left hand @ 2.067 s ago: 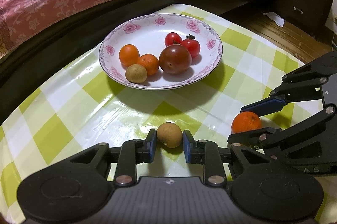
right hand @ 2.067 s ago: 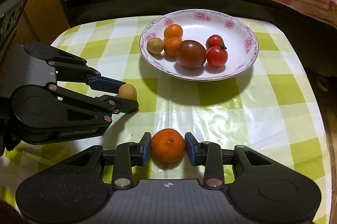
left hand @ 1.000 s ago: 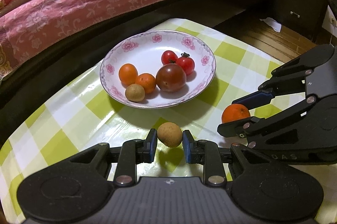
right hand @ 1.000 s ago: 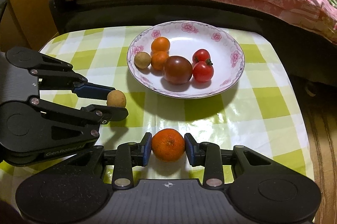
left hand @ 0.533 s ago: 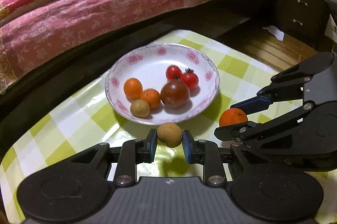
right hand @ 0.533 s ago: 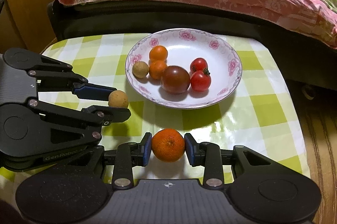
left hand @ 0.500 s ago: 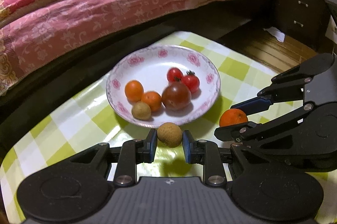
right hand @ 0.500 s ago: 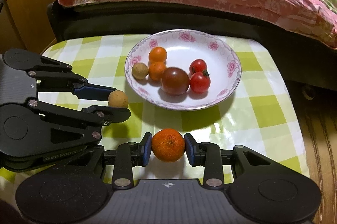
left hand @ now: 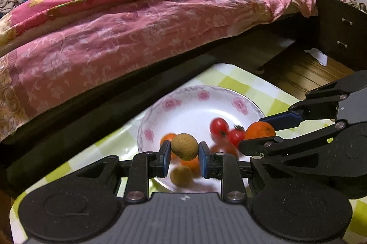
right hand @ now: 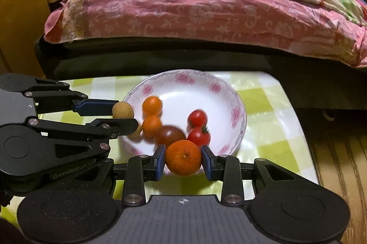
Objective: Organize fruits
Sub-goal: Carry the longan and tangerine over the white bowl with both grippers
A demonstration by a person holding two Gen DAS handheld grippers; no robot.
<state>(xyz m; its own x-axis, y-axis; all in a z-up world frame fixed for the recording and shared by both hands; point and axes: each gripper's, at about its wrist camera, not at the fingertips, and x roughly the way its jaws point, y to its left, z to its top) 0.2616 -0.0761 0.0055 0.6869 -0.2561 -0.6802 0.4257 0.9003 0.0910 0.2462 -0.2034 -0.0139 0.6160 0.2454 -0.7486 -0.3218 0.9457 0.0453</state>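
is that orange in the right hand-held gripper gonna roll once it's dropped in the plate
Probably. The orange is nearly round, so it should roll once the right hand-held gripper lets go. The plate curves upward at its rim, which likely contains it. It may settle against the dark tomato nearby.

each matte black gripper [right hand: 183,163] has blue finger pads [right hand: 160,161], silver screws [right hand: 133,198] and round housings.

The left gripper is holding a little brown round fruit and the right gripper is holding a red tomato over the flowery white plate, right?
Not quite. The left gripper does hold the small brown round fruit, but the right gripper holds a round orange tangerine, not a red tomato. The right wrist view shows it, at the near rim of the white flowered plate.
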